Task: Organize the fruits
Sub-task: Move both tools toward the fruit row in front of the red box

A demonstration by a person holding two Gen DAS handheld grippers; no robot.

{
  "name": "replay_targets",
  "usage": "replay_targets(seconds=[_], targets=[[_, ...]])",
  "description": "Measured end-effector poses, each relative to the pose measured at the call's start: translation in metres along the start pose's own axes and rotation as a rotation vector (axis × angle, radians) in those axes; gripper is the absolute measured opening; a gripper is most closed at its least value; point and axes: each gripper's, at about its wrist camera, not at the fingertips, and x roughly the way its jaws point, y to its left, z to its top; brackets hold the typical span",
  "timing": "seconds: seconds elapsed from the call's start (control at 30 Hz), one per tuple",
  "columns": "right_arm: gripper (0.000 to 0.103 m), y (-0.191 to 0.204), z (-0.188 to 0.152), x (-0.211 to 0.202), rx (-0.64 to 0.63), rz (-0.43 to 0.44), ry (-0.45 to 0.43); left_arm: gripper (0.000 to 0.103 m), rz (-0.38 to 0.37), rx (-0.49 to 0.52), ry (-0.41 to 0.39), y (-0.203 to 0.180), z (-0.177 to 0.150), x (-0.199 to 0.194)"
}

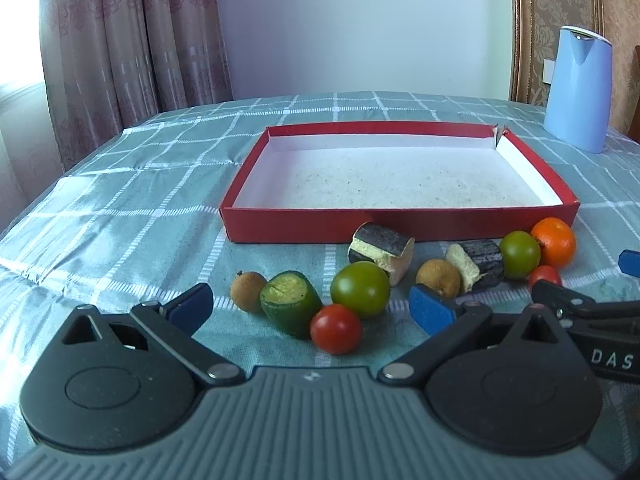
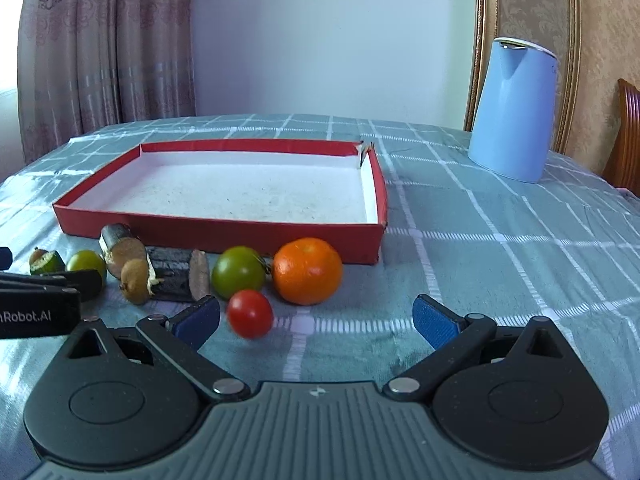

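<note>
A shallow red box [image 1: 400, 224] with a white inside lies on the table; it also shows in the right wrist view [image 2: 224, 236]. A row of fruit lies in front of it. My left gripper [image 1: 312, 308] is open, with a red tomato [image 1: 336, 329], a green tomato [image 1: 360, 289] and a cut green piece [image 1: 290, 302] between its fingers. My right gripper [image 2: 316, 318] is open, with a red tomato [image 2: 250, 314] near its left finger and an orange [image 2: 307, 271] just ahead. Two dark cut pieces [image 1: 380, 250] and brown longans [image 1: 438, 278] lie among them.
A light blue kettle [image 2: 514, 114] stands at the back right on the checked green tablecloth [image 2: 500, 240]. Curtains hang at the back left. A wooden chair [image 2: 626, 136] stands at the far right. The right gripper shows at the right edge of the left wrist view [image 1: 592, 312].
</note>
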Motion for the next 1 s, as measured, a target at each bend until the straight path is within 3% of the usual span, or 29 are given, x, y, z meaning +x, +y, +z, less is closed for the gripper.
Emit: replay_targets(seconds=[0.2, 0.6, 0.87, 1.0], targets=[[0.103, 0.005, 0.002, 0.014, -0.032, 0.013, 0.072, 0.103, 0.001, -0.002, 0.01, 0.001, 0.0, 0.005], [0.103, -0.004, 0.0, 0.013, 0.048, 0.031, 0.083, 0.103, 0.011, -0.016, 0.008, 0.007, -0.001, 0.006], [0.103, -0.02, 0.002, -0.002, 0.086, 0.013, -0.014, 0.103, 0.016, -0.014, 0.006, 0.008, 0.0, 0.004], [0.103, -0.021, 0.003, -0.001, 0.073, -0.004, -0.008, 0.103, 0.014, -0.011, 0.006, 0.006, 0.0, 0.003]])
